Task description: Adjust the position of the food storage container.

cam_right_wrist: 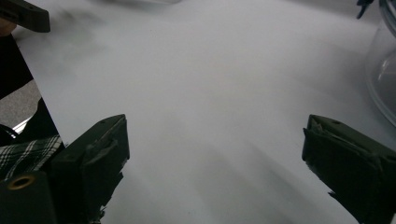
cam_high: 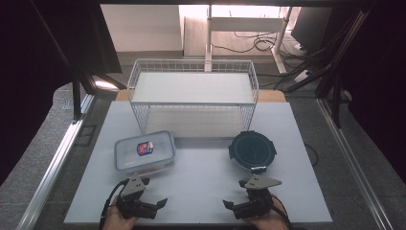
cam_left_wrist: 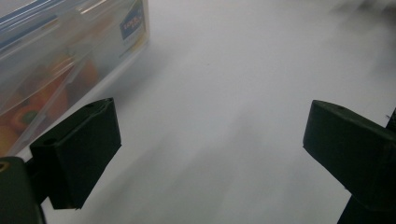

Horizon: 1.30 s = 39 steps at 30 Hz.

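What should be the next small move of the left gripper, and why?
Probably ease the left gripper forward toward the rectangular container. Its jaws stand open with nothing between them, above the bare white table, and the container lies just ahead of it, untouched.

We note a white table (cam_high: 201,182) on grey floor (cam_high: 38,143). At 12 o'clock, a white desk frame (cam_high: 244,24) with cables (cam_high: 258,43); bright light there, dark curtains (cam_high: 48,43) at 9.
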Each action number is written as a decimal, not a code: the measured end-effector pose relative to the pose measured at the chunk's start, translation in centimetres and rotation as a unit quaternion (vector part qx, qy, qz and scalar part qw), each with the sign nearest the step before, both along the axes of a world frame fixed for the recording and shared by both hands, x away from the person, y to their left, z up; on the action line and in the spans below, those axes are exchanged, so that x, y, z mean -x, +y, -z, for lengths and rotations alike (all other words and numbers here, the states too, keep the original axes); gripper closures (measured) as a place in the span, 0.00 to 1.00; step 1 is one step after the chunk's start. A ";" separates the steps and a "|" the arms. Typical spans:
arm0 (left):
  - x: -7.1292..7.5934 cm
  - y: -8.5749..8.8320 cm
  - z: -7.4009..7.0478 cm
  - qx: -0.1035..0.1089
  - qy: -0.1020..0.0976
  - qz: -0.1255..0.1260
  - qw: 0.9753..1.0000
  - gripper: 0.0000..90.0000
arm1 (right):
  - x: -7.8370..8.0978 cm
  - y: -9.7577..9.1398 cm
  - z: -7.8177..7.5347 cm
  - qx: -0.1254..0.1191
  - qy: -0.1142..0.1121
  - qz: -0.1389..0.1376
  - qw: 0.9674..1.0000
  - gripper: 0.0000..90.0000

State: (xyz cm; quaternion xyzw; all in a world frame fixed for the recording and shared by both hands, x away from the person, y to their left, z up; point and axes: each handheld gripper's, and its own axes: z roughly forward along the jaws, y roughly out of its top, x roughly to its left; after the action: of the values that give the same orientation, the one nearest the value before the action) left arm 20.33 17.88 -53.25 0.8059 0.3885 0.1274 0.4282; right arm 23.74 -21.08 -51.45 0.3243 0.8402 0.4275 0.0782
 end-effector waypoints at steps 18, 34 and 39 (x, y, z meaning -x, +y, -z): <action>0.2 -0.2 -0.2 -0.006 -0.035 0.013 0.999 0.04 | 0.2 -0.2 -0.1 0.002 -0.002 -0.008 1.000 0.22; 0.1 -0.3 0.0 0.001 -0.035 0.013 0.999 0.04 | -0.4 0.0 -1.6 0.006 -0.010 -0.035 0.999 0.55; 0.1 -0.3 0.2 0.005 -0.026 0.018 0.999 0.04 | -1.7 0.2 -2.3 -0.003 0.016 -0.033 0.999 0.66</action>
State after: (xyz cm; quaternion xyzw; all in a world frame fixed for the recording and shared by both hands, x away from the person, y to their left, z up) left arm 20.26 17.58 -53.46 0.8071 0.3631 0.1390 0.4444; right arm 25.42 -20.87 -49.13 0.3038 0.8503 0.4269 0.0501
